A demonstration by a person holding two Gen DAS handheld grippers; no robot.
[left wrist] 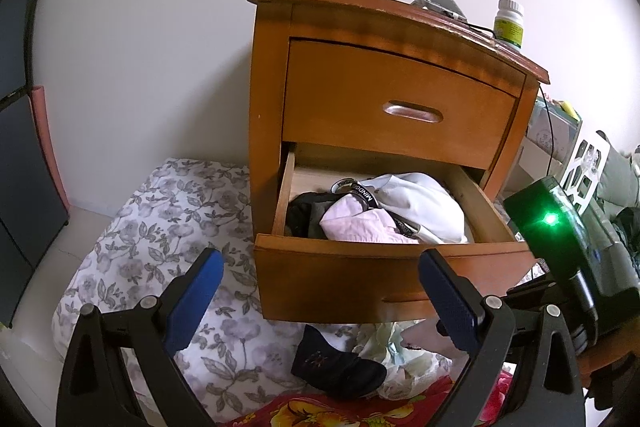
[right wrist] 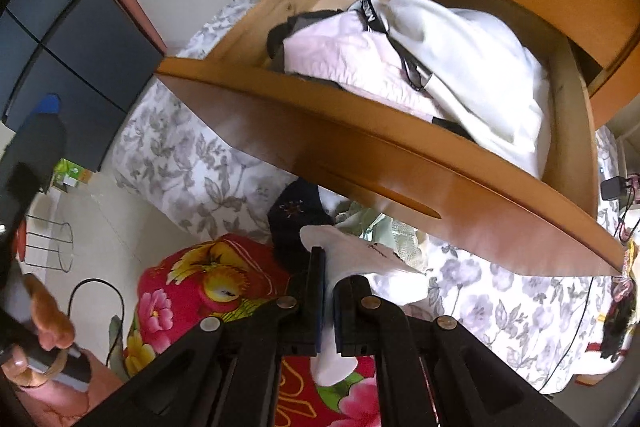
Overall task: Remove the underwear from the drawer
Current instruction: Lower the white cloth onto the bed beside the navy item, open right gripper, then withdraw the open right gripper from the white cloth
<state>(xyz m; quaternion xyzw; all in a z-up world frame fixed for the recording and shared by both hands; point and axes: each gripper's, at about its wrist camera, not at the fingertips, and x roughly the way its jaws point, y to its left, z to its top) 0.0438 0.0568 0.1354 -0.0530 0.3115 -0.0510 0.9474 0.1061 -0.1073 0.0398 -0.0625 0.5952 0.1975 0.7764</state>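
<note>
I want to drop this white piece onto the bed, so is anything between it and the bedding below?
Nothing visible blocks it. The white garment, pinched in the right tongs, hangs clear of the drawer front, with the dark garment and floral bedding beneath.

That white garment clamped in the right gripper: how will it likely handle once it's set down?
The white garment looks floppy: it folds and hangs either side of the right gripper. It is probably light, held by one narrow pinch. It will likely slump into a heap on the floral bedding rather than keep any shape.
</note>
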